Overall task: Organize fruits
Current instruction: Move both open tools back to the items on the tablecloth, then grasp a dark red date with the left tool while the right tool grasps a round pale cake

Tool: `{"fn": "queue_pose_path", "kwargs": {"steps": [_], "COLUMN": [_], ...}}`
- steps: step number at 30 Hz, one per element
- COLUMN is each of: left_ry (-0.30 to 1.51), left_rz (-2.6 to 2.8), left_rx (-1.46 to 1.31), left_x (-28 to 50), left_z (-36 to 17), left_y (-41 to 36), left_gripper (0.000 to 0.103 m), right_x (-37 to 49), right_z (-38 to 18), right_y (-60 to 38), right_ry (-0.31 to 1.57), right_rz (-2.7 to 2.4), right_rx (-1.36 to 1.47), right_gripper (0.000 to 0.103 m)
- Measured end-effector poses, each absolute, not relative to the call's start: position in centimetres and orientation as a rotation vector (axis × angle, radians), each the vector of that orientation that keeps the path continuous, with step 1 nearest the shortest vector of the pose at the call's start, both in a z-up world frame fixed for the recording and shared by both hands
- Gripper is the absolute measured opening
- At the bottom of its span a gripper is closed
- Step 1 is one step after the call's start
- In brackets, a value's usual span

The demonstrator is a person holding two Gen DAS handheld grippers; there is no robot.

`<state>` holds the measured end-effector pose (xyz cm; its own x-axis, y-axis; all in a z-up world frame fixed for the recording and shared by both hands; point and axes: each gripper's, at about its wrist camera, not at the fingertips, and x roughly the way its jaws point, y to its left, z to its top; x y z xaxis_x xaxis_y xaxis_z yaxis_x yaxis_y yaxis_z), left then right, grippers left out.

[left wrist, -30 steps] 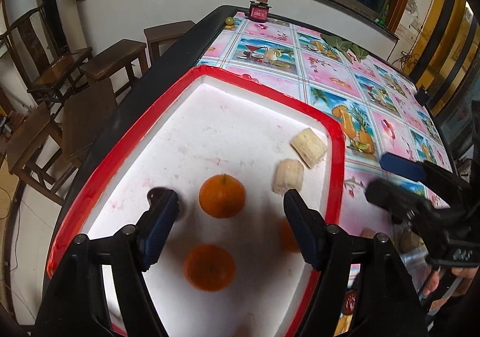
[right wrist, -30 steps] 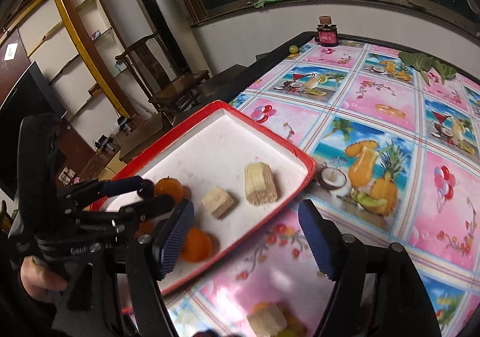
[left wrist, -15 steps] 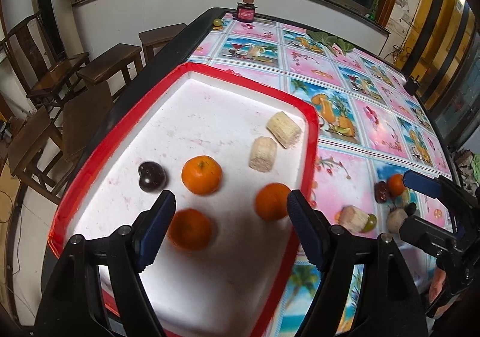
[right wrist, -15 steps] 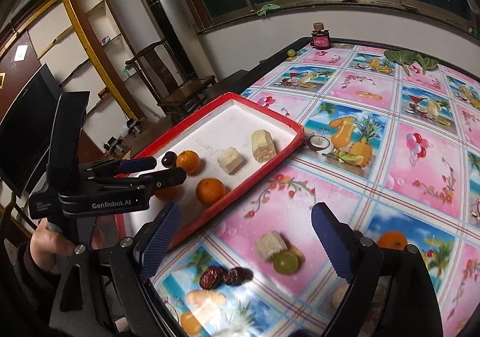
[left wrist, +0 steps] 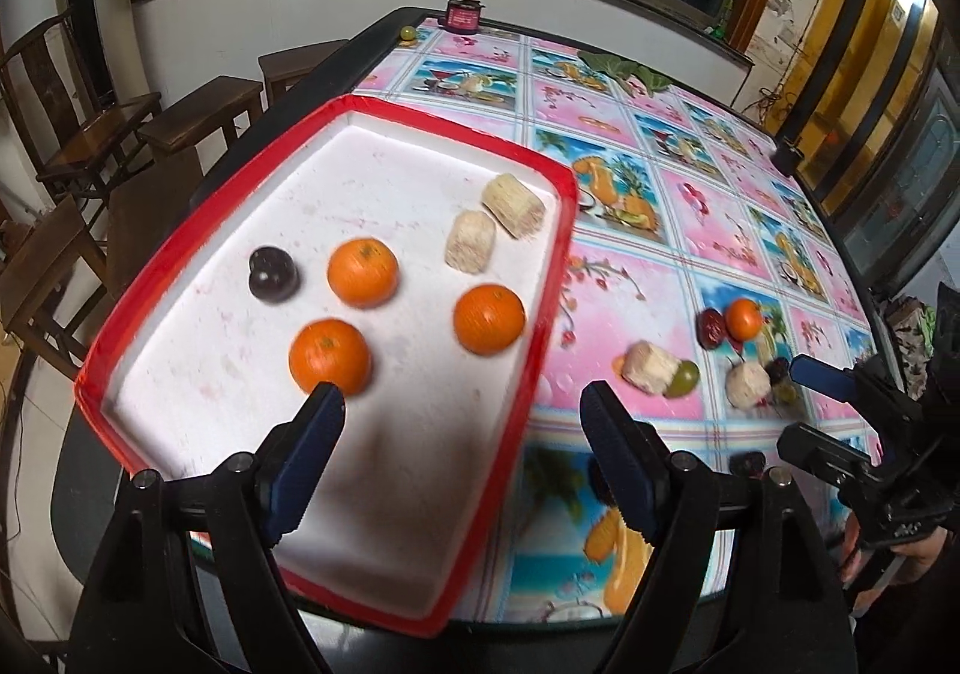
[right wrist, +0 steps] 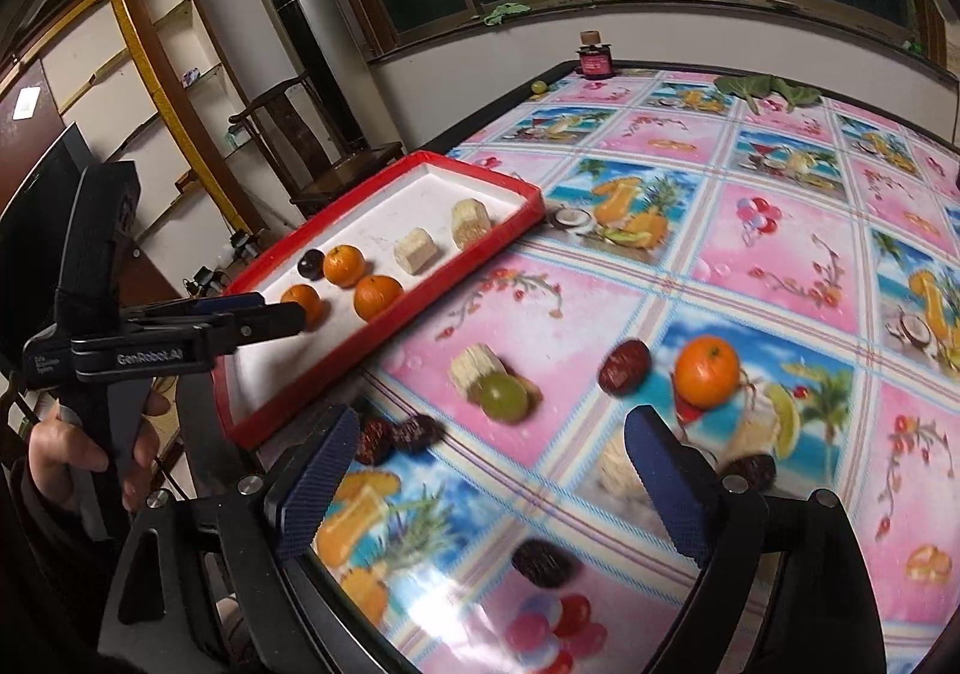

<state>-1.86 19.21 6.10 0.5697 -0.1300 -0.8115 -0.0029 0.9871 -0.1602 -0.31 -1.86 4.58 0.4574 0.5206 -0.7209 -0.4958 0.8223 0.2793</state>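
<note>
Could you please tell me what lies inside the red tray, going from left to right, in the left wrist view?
Dark round fruit → near orange → far orange → nearer pale cut chunk → right-hand orange → farther pale cut chunk, close to the red tray rim.

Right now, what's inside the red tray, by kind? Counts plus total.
In the red tray:
oranges: 3
pale ridged chunks: 2
dark round fruit: 1
Total: 6
</note>
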Motion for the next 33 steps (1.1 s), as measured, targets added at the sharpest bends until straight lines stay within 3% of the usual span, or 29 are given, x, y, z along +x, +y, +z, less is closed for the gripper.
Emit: {"fn": "queue_pose_path", "kwargs": {"steps": [17,25,29,33], "left_ry": [0.983,0.983,1.013,1.028], "left_rz": [-0.199,-0.239,-0.265,-0.274], "left_rx": [-0.106,-0.028,-0.018,-0.012], "left_x": [-4.3,-5.0,-4.5,-4.1], "left_z": [5.8,4.2,3.1,2.2], "left_y": [15.2,12.3,11.6,11.0], "left_gripper": [0.081,0.081,0.060,0.054], "right_x": [-2.2,-3.9,-4.2,-4.1], "right_z": [2.5,1.8,1.4,1.4], "right_y": [-5.9,-5.3,-4.9,-4.6], "right_ry": [0.949,0.973,0.982,0.981], "right_rz": [0.561,0.583,0.588,0.601], "right_rx": [0.056,-0.026,-0.060,-0.060], "right_gripper": [0.090,0.068,0.062,0.058]}}
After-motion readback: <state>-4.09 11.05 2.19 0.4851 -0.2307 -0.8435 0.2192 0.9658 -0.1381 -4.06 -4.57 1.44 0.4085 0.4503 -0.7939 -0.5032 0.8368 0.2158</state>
